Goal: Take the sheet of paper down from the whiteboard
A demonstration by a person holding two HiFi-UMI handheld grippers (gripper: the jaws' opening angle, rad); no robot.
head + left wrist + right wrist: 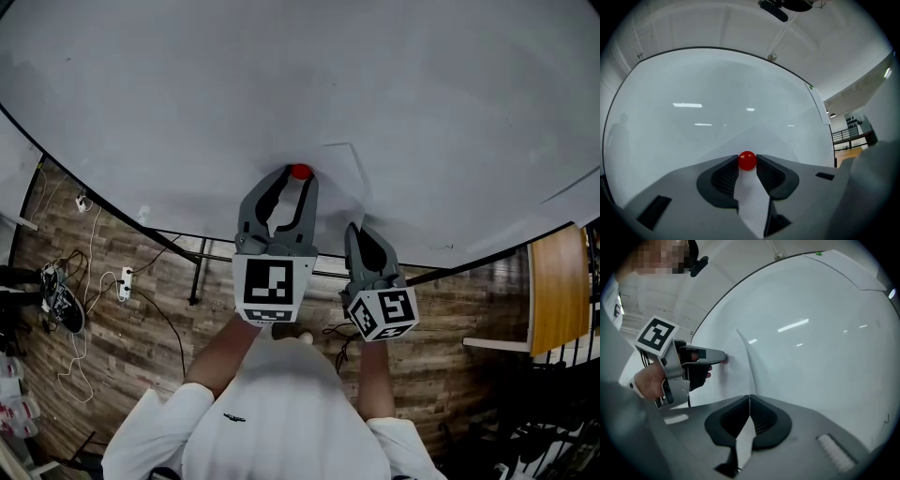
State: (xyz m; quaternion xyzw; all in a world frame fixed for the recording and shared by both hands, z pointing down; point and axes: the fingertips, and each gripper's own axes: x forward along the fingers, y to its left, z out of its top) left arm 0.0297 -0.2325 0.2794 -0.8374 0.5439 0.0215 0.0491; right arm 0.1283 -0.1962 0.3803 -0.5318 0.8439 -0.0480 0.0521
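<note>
A white sheet of paper (333, 173) lies flat against an upright whiteboard (422, 94), almost the same colour as the board, so only its faint edges and one corner show. A small red magnet (300, 172) pins it there.

The left gripper (747, 164) points straight at the board with its jaws closed round the magnet, one tip touching each side of the ball. This looks like the grip needed to pull the magnet off, since the paper cannot come away while it holds.

The right gripper (749, 397) sits just beside the left, lower on the sheet. Its jaws are pressed together on the paper's edge, which runs down the board and in between the tips. That hold probably keeps the sheet from dropping once the magnet lets go. The sheet is not yet off the board.

The head view looks down over both grippers, the person's white sleeves and a wooden floor (112, 244) with loose cables (84, 281), but the paper is nearly invisible there. The left gripper view shows the magnet seated between the jaw tips and nothing of the other gripper. The right gripper view alone shows the paper's long edge clearly, the pinch on it, and the left gripper from the side with the person's hand (649, 380) around it.
</note>
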